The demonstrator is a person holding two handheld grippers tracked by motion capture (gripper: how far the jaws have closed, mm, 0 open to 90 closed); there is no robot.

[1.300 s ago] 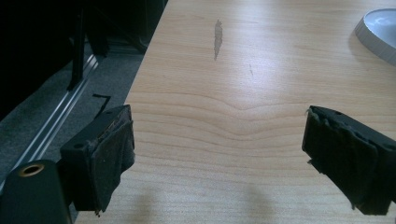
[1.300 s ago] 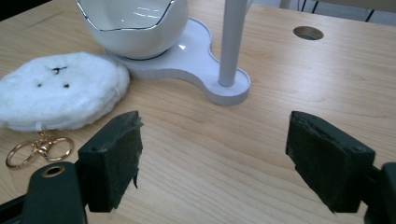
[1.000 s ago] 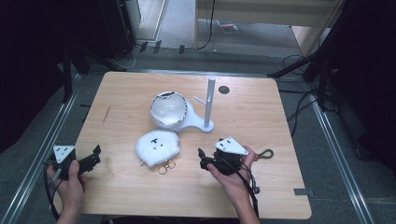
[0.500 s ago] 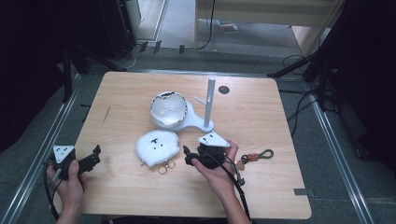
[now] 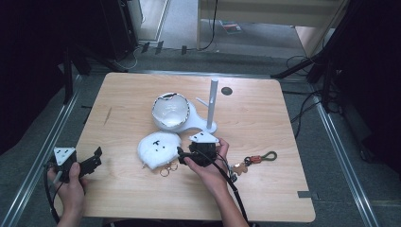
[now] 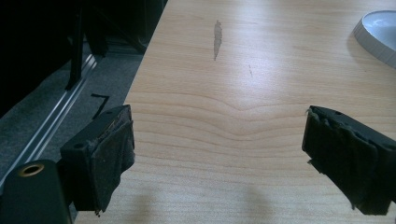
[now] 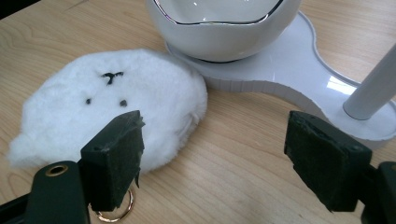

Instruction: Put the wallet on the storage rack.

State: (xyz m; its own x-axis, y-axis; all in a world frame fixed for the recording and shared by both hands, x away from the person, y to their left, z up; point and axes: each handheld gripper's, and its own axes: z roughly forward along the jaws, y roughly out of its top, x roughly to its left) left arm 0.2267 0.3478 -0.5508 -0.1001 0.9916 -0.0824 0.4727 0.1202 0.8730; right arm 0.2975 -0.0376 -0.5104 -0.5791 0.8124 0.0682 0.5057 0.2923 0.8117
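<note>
- One wooden desk (image 5: 265,118) carries everything; a dark streak (image 6: 217,37) marks the wood toward its left edge.
- Two grippers. The left gripper (image 5: 94,158) sits at the desk's front-left corner, jaws spread wide with bare wood between them.
- The right gripper (image 5: 182,153) lies near the middle of the front half, jaws wide apart and gripping nothing, pointed at the plush.
- One white fluffy plush (image 7: 112,107) with a small black stitched face lies just left of that gripper, touching the stand's base.
- Gold rings (image 5: 168,169), at least two, lie at the plush's front edge.
- One white stand (image 5: 212,106) with an upright post is at the desk's centre; one white bowl (image 5: 170,111) with a jagged rim sits on its base.
- One keychain (image 5: 255,161) with a green loop lies right of the right hand.
- One dark round disc (image 5: 227,91) is set near the back edge.
</note>
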